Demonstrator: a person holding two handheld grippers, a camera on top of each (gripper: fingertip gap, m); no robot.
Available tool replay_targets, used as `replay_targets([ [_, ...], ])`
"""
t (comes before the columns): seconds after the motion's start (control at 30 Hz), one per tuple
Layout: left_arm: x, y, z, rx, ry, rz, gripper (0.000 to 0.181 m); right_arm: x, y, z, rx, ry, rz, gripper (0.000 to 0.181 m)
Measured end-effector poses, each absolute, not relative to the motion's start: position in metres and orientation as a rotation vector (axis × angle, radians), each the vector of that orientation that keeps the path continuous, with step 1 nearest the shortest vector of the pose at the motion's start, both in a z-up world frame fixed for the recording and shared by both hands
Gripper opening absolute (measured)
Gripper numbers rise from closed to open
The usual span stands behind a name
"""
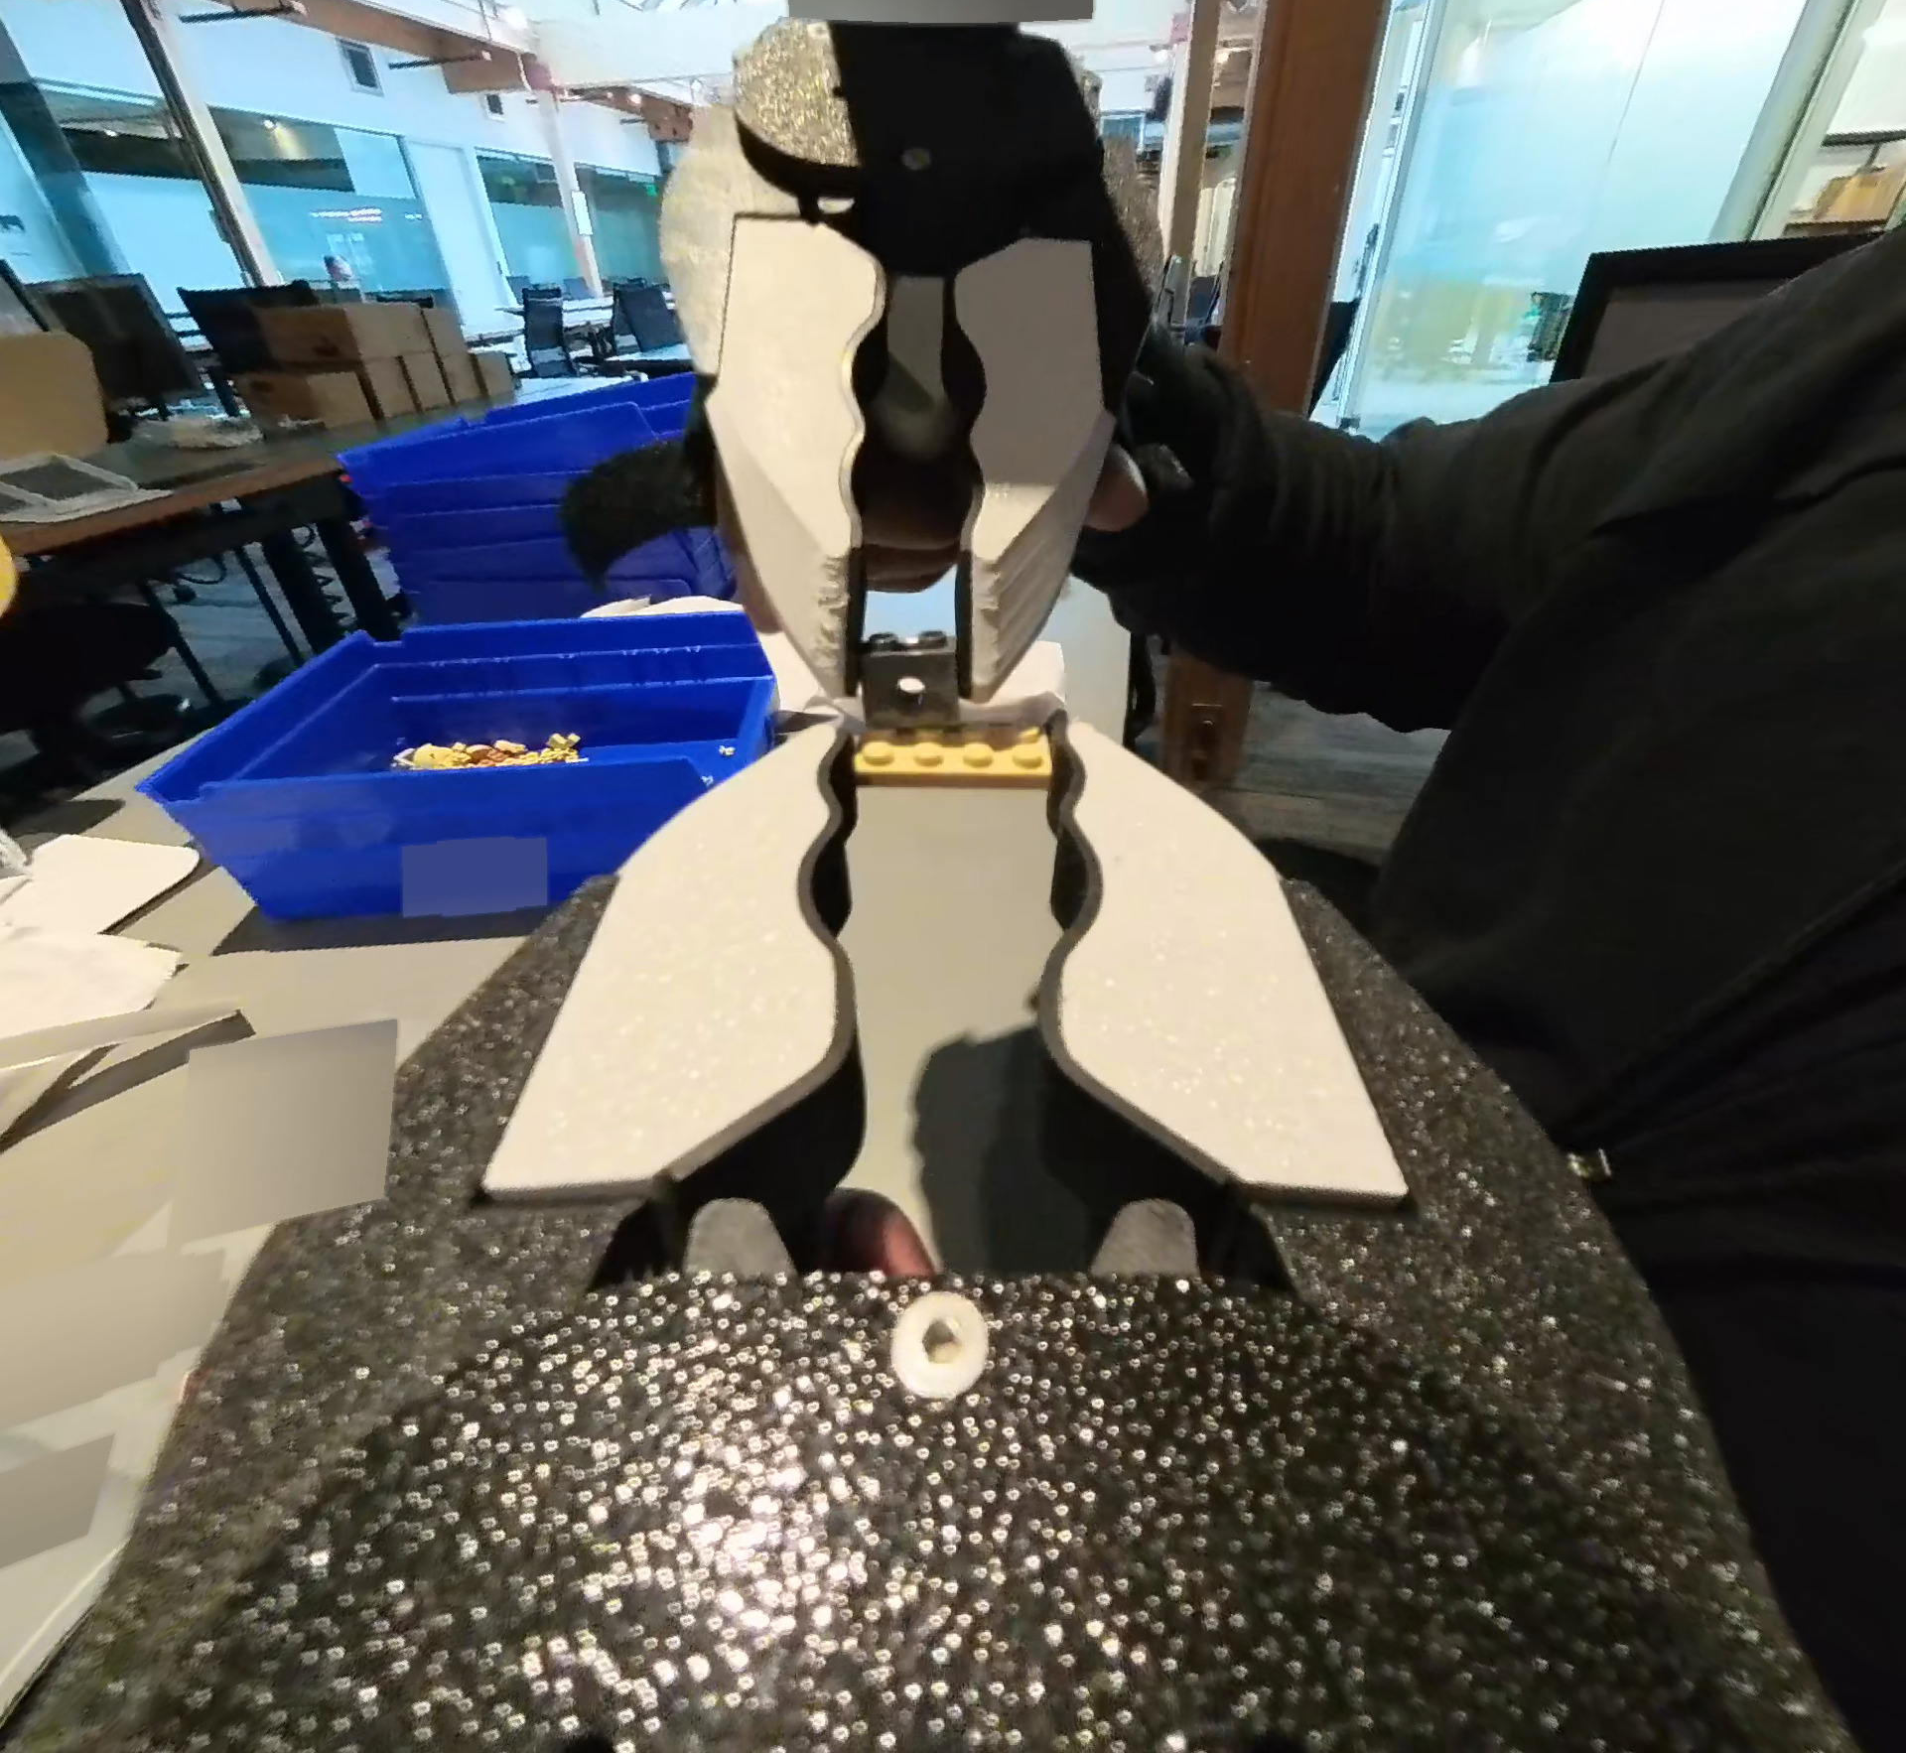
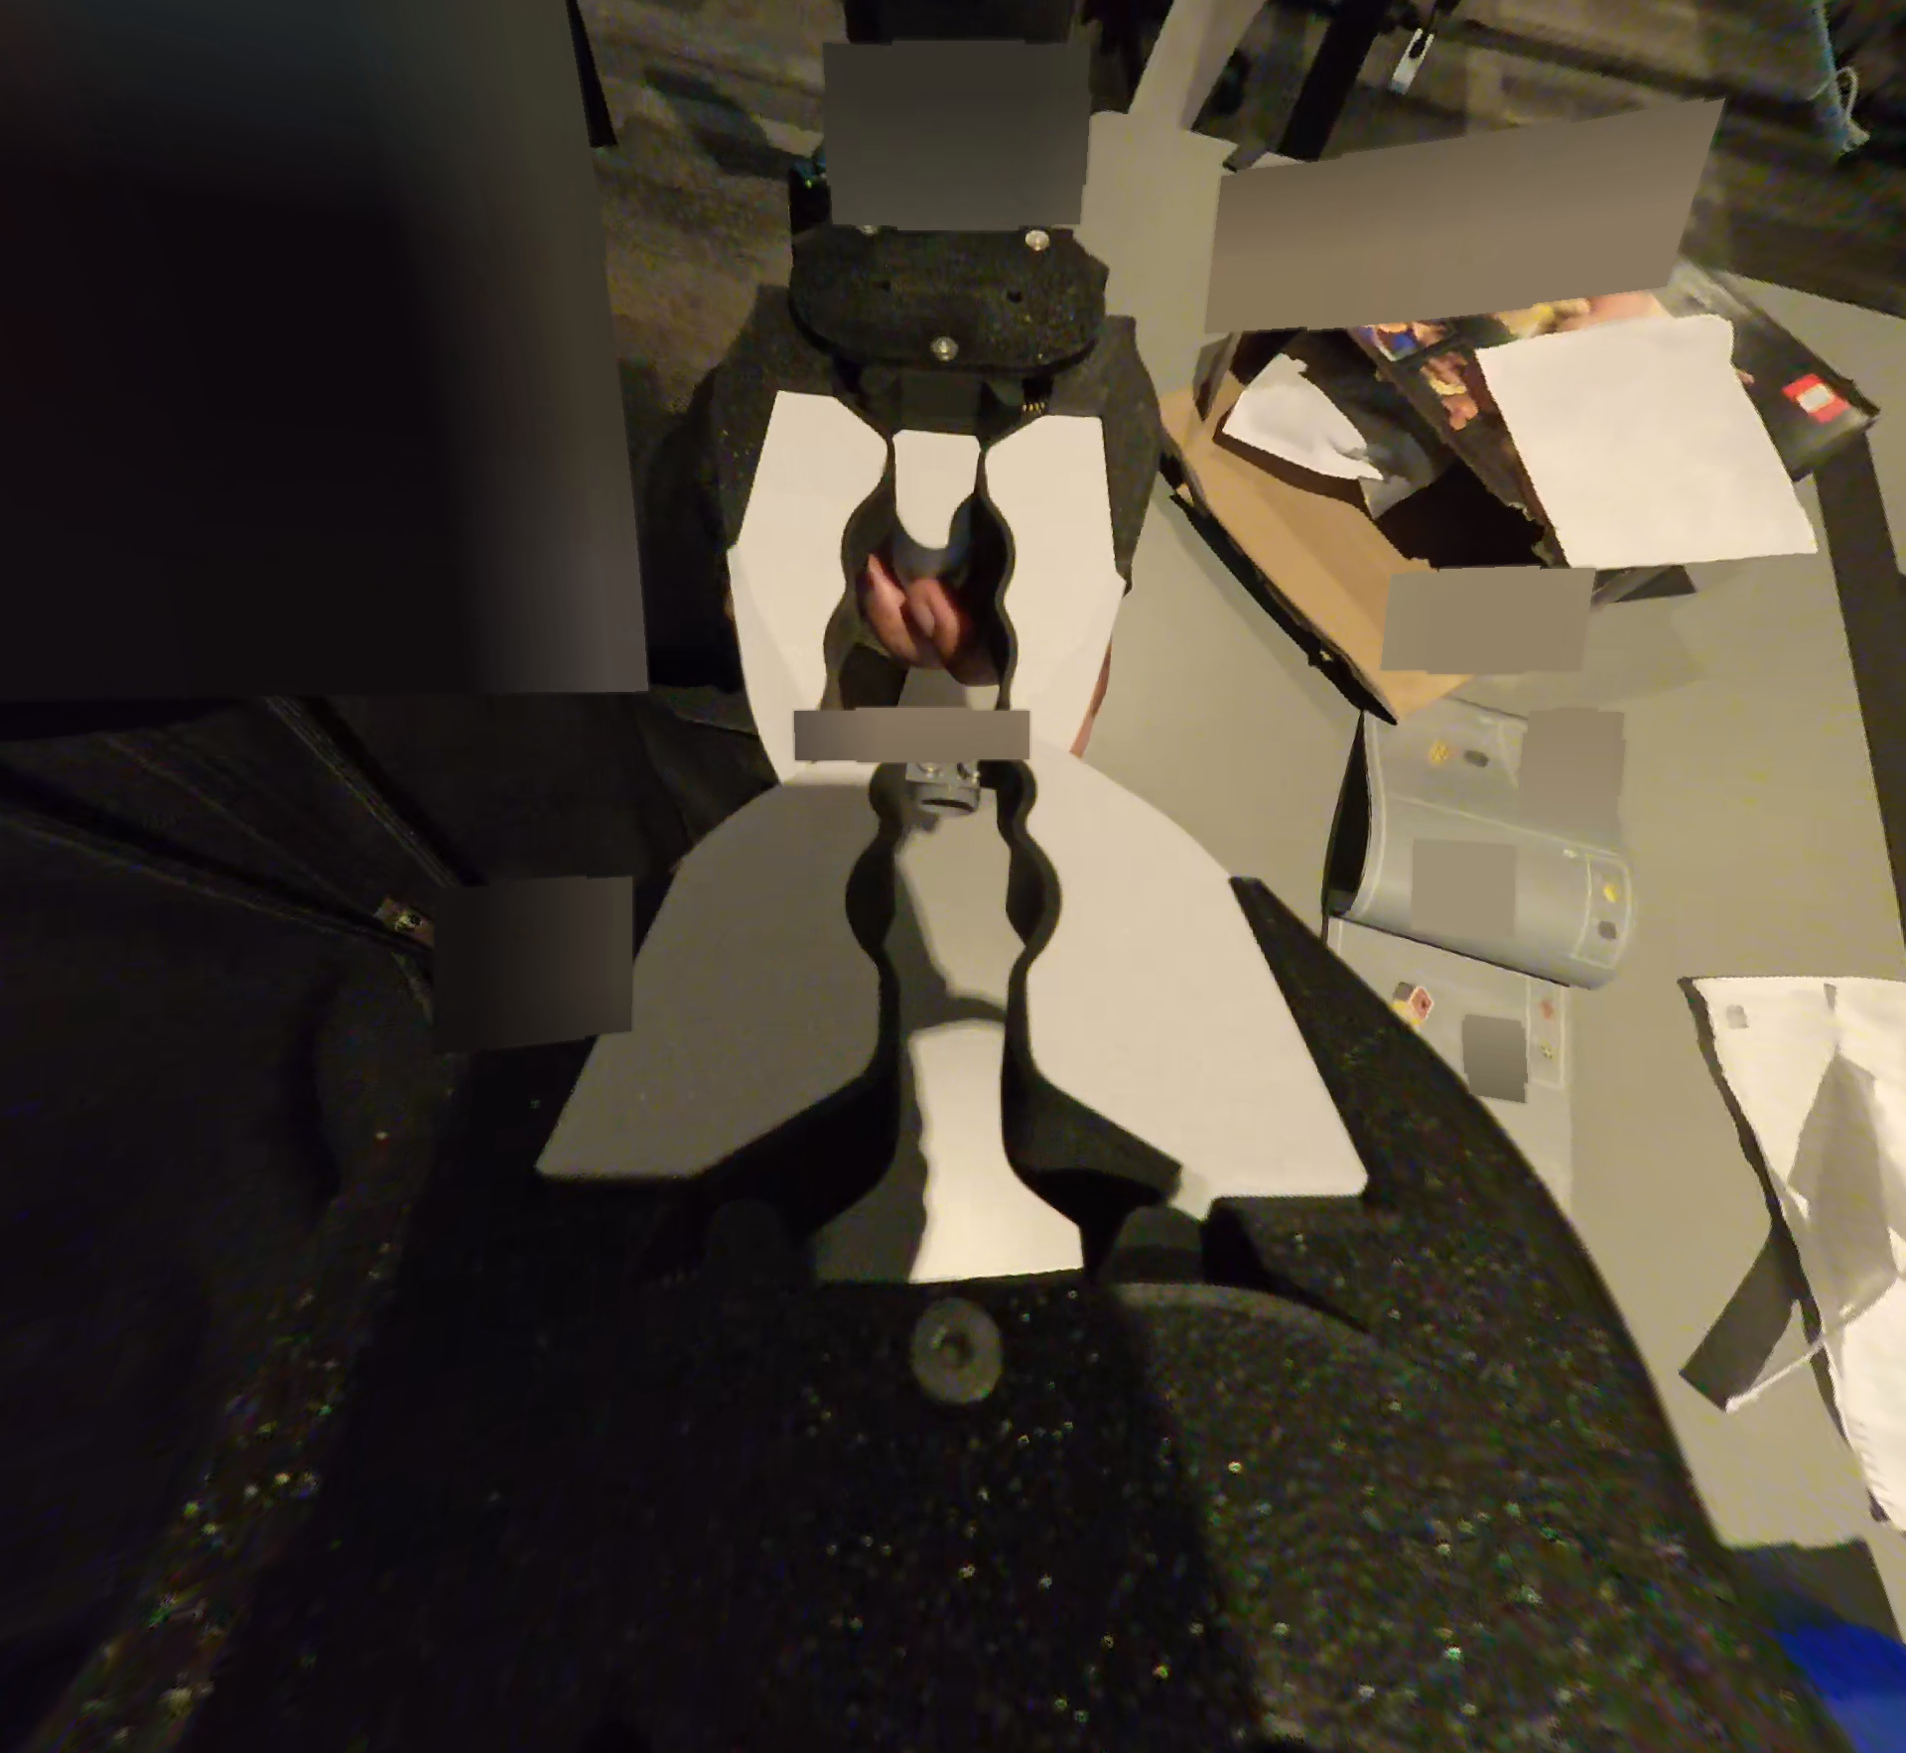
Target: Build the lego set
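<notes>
Open-plan office space fills the background of the left wrist view, with desks, stacked cardboard boxes (image 1: 340, 358) and glass walls behind a grey table (image 1: 309, 971). Above that table the left gripper (image 1: 954, 755) clamps a tan plate (image 1: 954, 760) by its two ends, studs facing up, right at the fingertips. Directly ahead of it and pointing back toward it, the right gripper (image 1: 908, 667) pinches a small grey brick (image 1: 908, 688) with a round hole in its side; the brick's underside sits on the plate's studs, though how fully it is pressed on cannot be told. A gloved hand (image 1: 1165, 476) and dark sleeve hold the right gripper from that side. To the left of the fingertips stands a blue bin (image 1: 309, 817) holding a heap of small yellow pieces (more blue bins are stacked behind it), and white papers (image 1: 93, 930) lie at the left edge. In the right wrist view, much darker, the right gripper (image 2: 941, 791) shows the same grey brick (image 2: 941, 794) between its tips, meeting the left gripper (image 2: 918, 724) head on; a patch hides the plate there. Right of the grippers on the table (image 2: 1238, 775) lie an open cardboard box (image 2: 1320, 569), a grey booklet (image 2: 1475, 868) and torn white paper bags (image 2: 1836, 1188).
</notes>
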State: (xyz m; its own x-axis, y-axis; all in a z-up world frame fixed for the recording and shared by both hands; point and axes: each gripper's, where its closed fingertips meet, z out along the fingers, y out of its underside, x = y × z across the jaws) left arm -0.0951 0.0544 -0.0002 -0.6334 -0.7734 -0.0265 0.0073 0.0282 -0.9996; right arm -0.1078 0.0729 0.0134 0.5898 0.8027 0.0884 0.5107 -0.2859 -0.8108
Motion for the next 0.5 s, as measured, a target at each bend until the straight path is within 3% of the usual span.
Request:
replay_targets([
  [0.5, -0.100, 0.054, 0.010, -0.762, 1.660, -1.745, 0.035, -0.113, 0.072, 0.021, -1.936, -1.037, 0.411, 0.016],
])
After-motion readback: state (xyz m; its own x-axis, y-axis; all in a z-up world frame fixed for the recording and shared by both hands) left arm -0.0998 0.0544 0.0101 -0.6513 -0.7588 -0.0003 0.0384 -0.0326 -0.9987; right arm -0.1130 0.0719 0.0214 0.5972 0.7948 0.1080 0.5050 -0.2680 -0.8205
